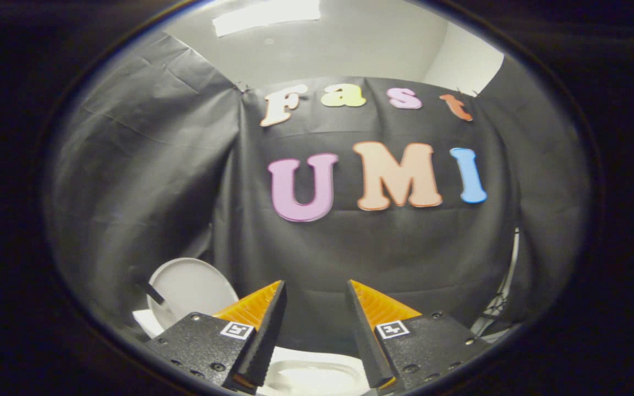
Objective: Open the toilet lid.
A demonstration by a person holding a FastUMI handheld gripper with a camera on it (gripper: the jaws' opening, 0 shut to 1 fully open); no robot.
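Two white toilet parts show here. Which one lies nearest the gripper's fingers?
The white part low between the fingers of the hand-held gripper, which stands open and holds nothing. The round white lid stands raised, off beyond the left finger, against the black cloth wall.

The one camera rides on the gripper (pixel 315 291), looking forward along its two parted fingers, tilted up at the booth's black cloth wall (pixel 394 253) and ceiling (pixel 339 49), close above the white toilet (pixel 311 377).
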